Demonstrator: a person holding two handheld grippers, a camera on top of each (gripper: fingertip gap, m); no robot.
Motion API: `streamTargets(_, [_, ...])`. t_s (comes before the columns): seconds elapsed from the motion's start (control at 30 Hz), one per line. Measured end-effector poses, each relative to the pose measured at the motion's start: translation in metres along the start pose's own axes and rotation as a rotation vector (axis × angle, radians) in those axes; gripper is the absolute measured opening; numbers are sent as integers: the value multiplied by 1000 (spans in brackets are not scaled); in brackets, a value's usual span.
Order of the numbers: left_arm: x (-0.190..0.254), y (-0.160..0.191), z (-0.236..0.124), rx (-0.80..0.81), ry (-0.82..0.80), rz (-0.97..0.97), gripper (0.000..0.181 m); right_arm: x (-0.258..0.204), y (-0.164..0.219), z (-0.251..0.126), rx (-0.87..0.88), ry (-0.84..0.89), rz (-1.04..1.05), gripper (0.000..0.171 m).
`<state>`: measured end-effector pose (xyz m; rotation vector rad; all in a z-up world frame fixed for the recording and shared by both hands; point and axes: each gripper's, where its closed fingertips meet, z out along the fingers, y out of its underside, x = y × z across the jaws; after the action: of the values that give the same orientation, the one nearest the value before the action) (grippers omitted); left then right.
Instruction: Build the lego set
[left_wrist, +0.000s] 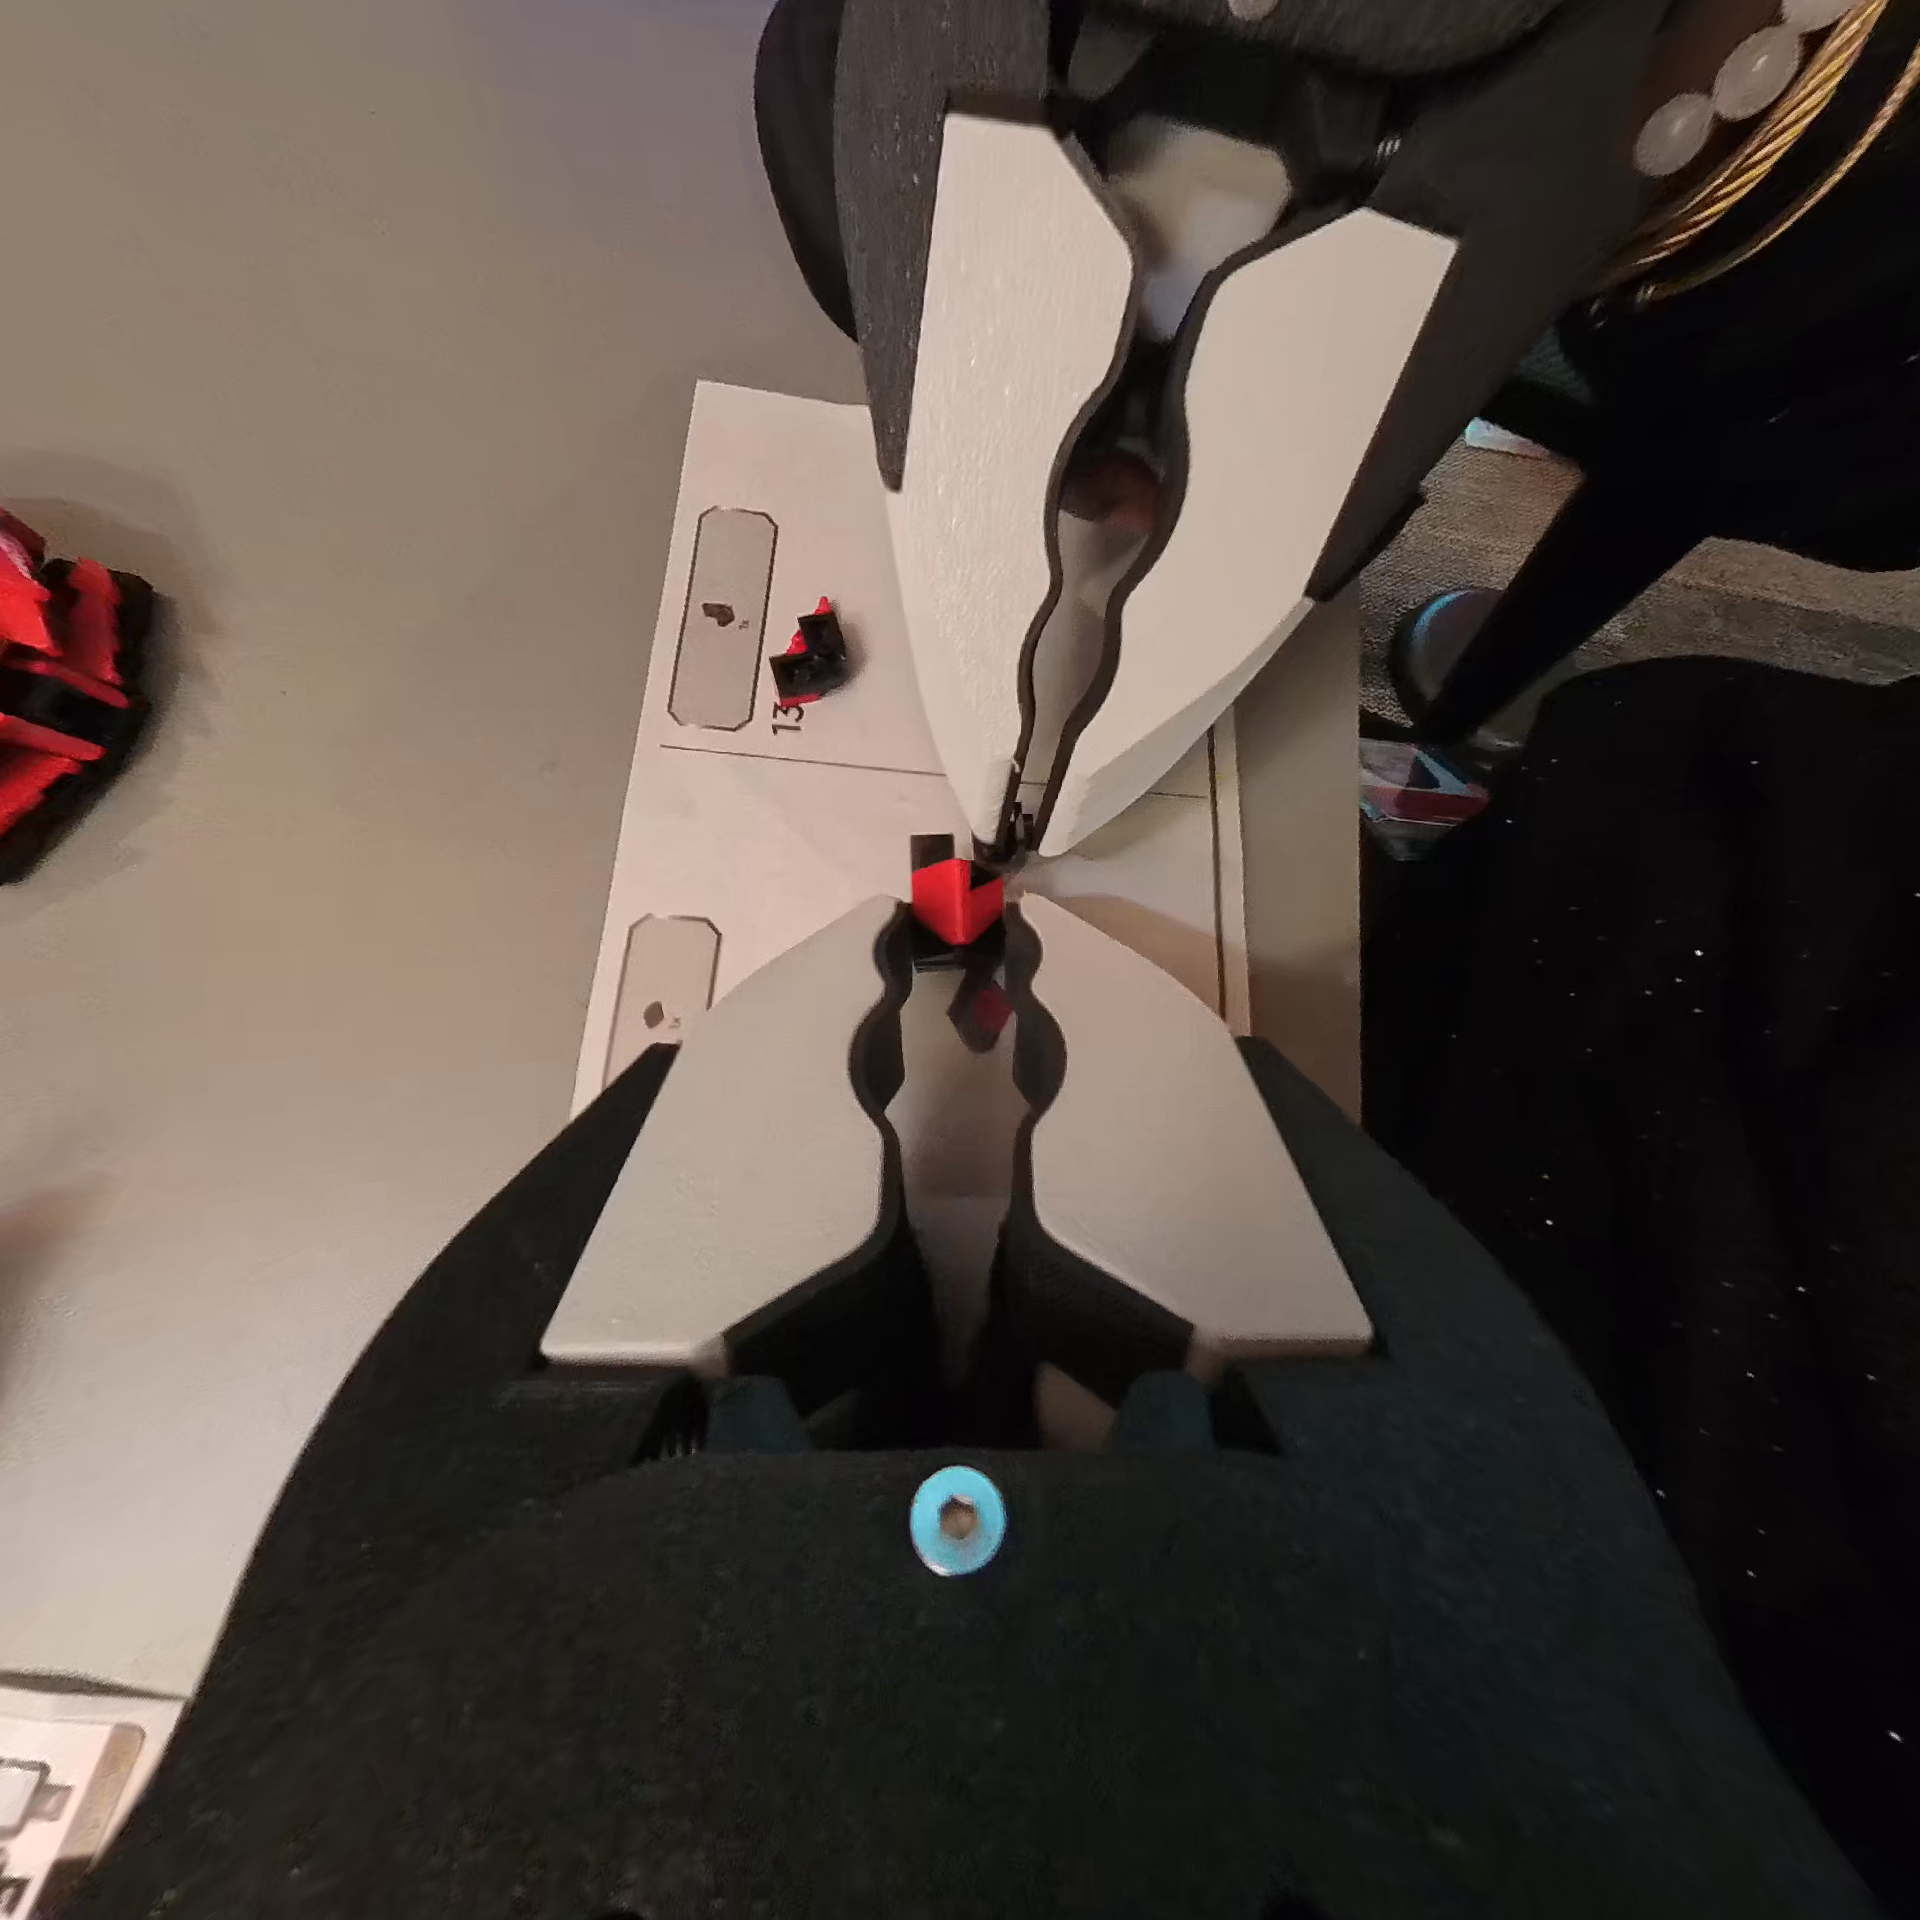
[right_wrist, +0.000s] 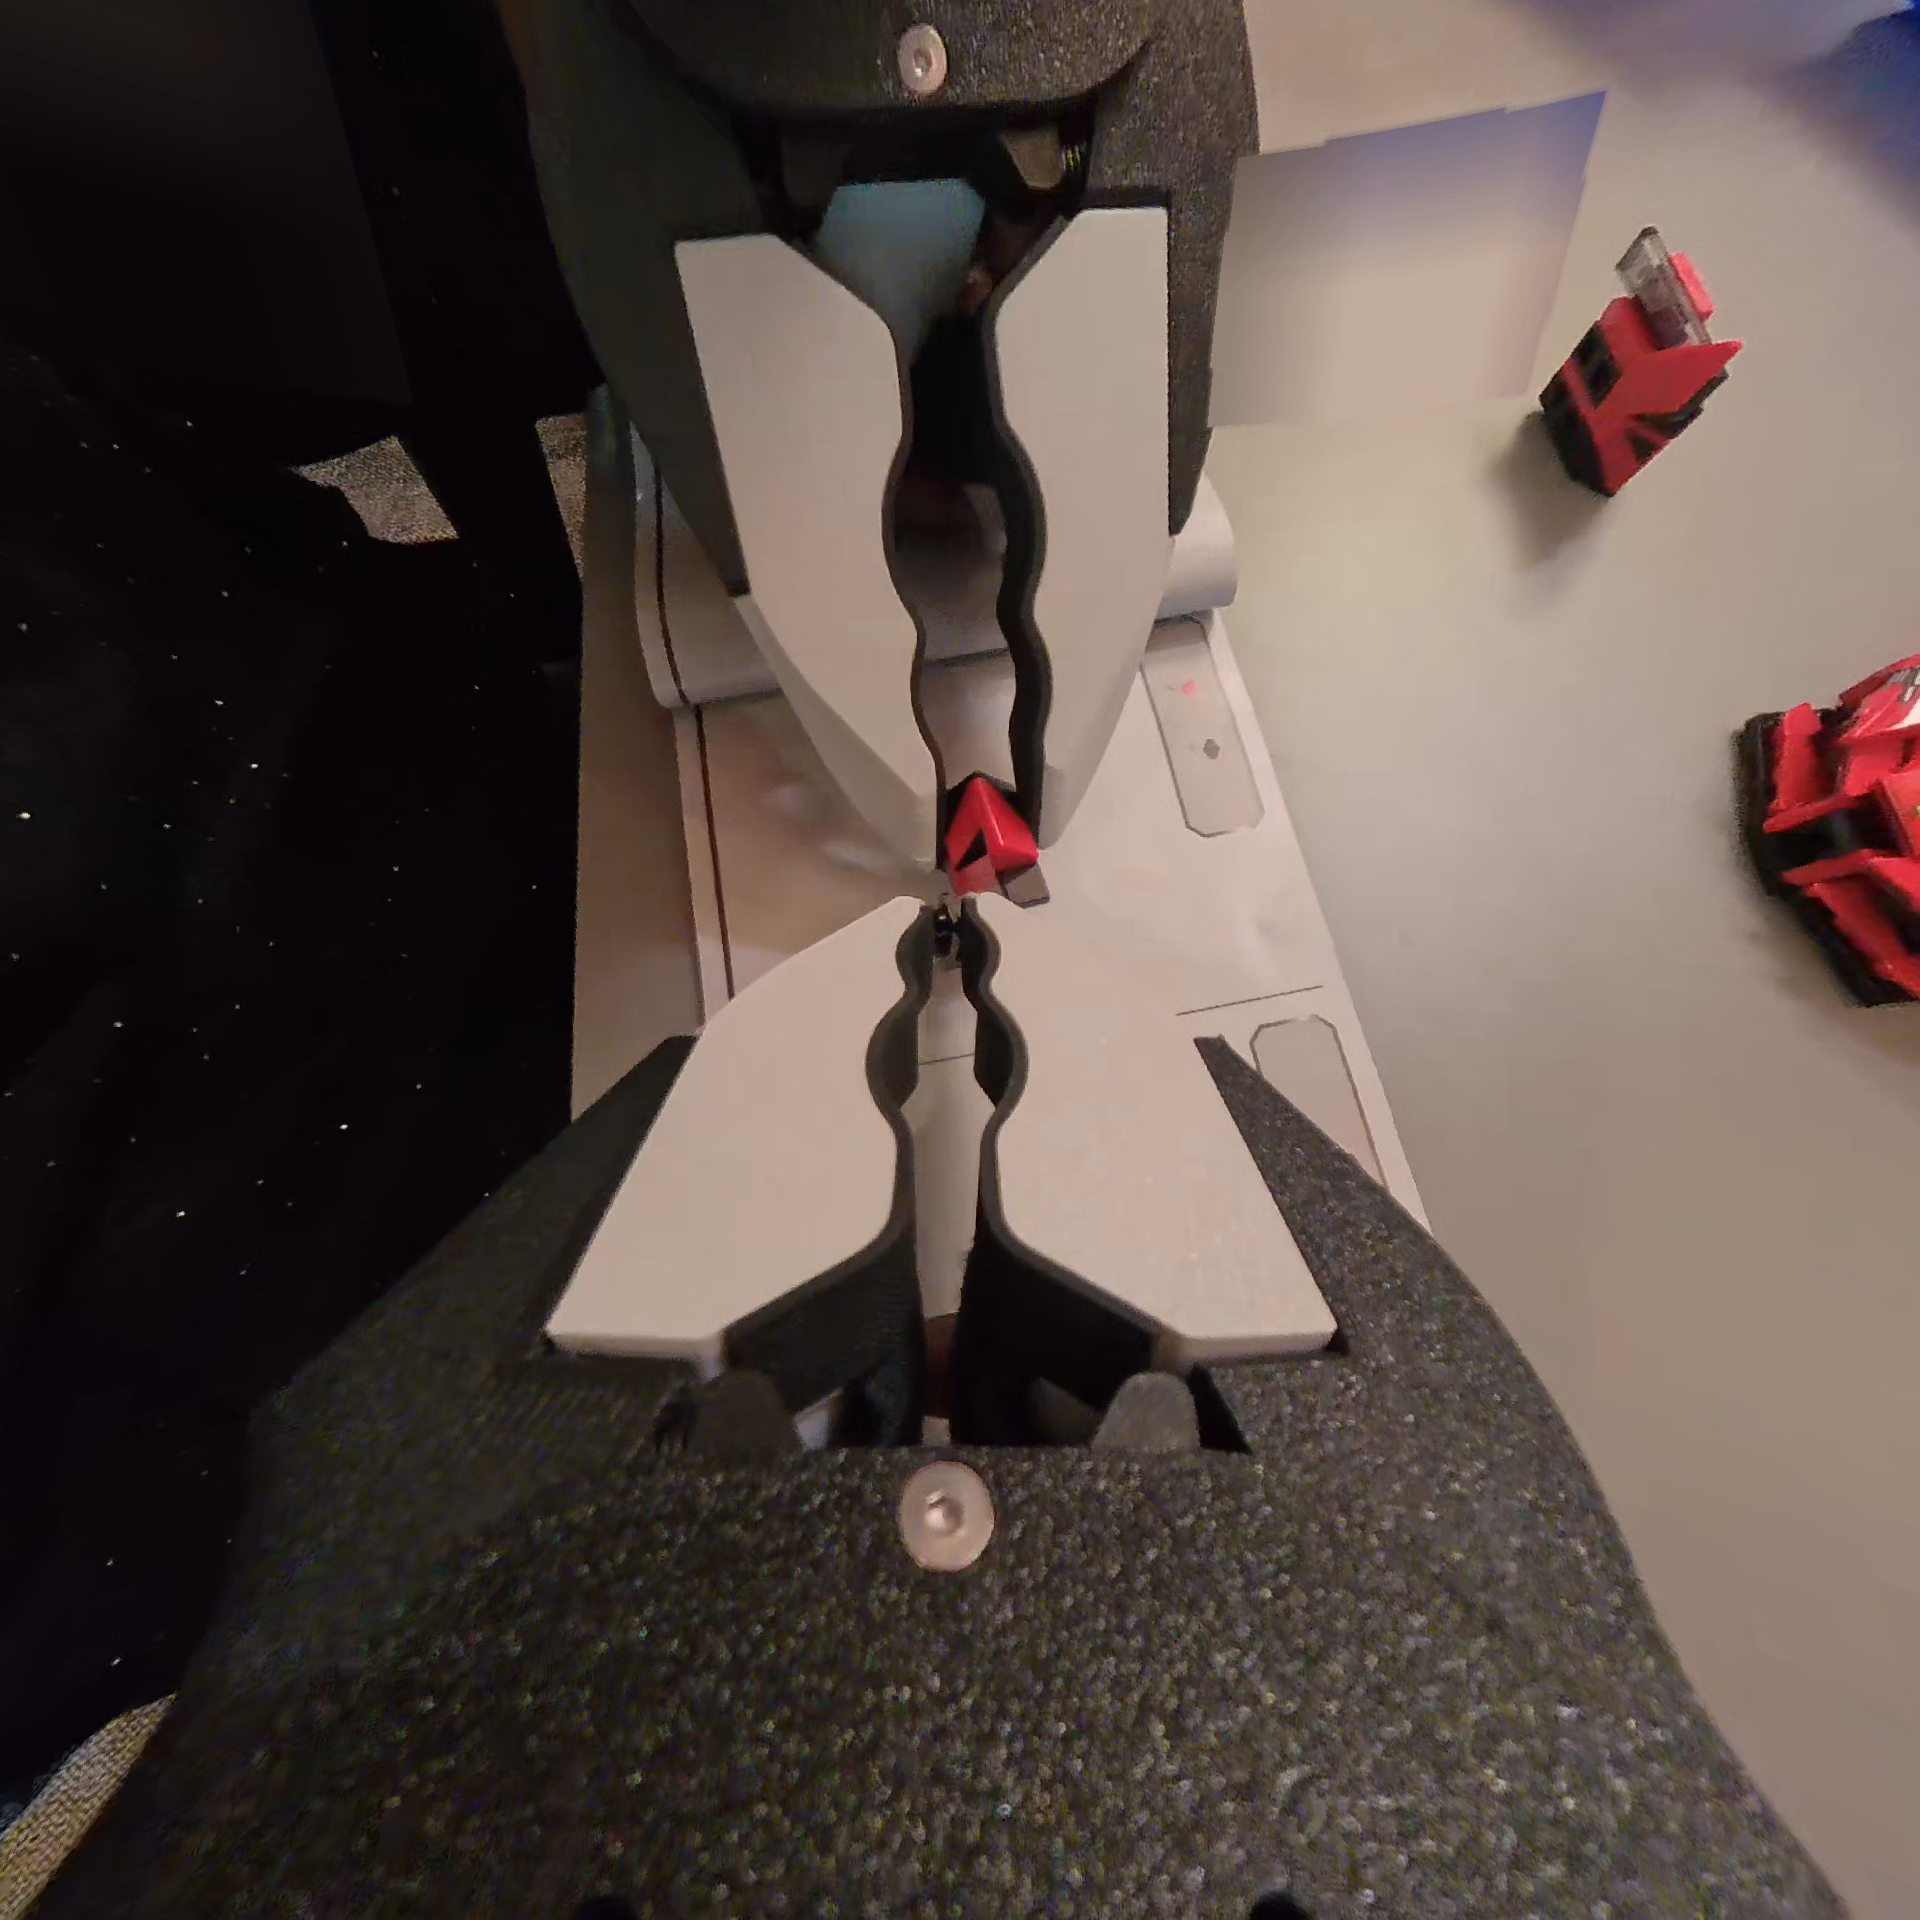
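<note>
Both grippers met tip to tip above the instruction booklet (left_wrist: 790, 831), which lay open on the table (left_wrist: 364, 312).

Left gripper (left_wrist: 951, 920): jaws narrow, clamped on a small red-and-black sub-assembly (left_wrist: 951, 909) at the tips. Same piece seen from the right wrist view (right_wrist: 982, 847).

Right gripper (right_wrist: 951, 935): jaws nearly closed, pinching a very small dark part (right_wrist: 945, 940); too small to ID. Its tips sat just beside, poss. touching, the sub-assembly, so judged mid-way through fitting that part on.

Done so far, per the frames:
- Large red-and-black car body (right_wrist: 1849, 821) already built, parked on the table well apart from the work.
- Second red-and-black block w/ a clear piece on top (right_wrist: 1631, 364) also assembled, farther off.

Left to do, judged:
- Seat the small part.
- Join sub-assembly to main build.
- One loose red-and-black corner piece (left_wrist: 816, 655) lay unused on the booklet page.

Build est. past midpoint, not finished. Remaining page count not visible.
</note>
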<state>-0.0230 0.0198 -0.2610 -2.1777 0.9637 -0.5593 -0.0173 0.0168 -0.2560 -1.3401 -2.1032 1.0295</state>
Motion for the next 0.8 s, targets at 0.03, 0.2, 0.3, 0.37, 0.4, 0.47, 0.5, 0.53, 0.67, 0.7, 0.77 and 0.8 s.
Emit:
streamTargets(0.03, [1,1,0,-2,4,2,16,-1,0,1,-3,-1,-3,5])
streamTargets(0.2, [1,6,1,-10,12,-2,16,-3,3,3,-20,-3,-15,6])
streamTargets(0.3, [4,5,1,-11,19,8,16,-4,3,3,-17,-4,-9,10])
streamTargets(0.37, [5,5,1,-18,18,8,16,-3,3,2,-19,2,-9,10])
streamTargets(0.4, [5,6,1,-21,17,7,16,-3,3,2,-22,5,-12,10])
streamTargets(0.47, [6,5,0,-21,14,-2,16,-4,5,2,-34,9,-19,11])
streamTargets(0.5, [7,6,-1,-25,11,-10,16,-5,6,2,-42,11,-17,11])
streamTargets(0.53, [8,6,-1,-30,6,-17,16,-6,7,2,-50,14,-16,11])
streamTargets(0.67, [12,7,-1,-56,-21,-48,16,-9,10,4,-68,31,-20,10])
streamTargets(0.7, [12,8,-1,-62,-28,-53,16,-9,10,4,-69,36,-21,11])
streamTargets(0.77, [12,8,1,-68,-44,-65,16,-9,7,3,-57,45,-14,12])
streamTargets(0.8, [12,8,1,-72,-52,-74,16,-9,6,2,-51,44,-6,14])
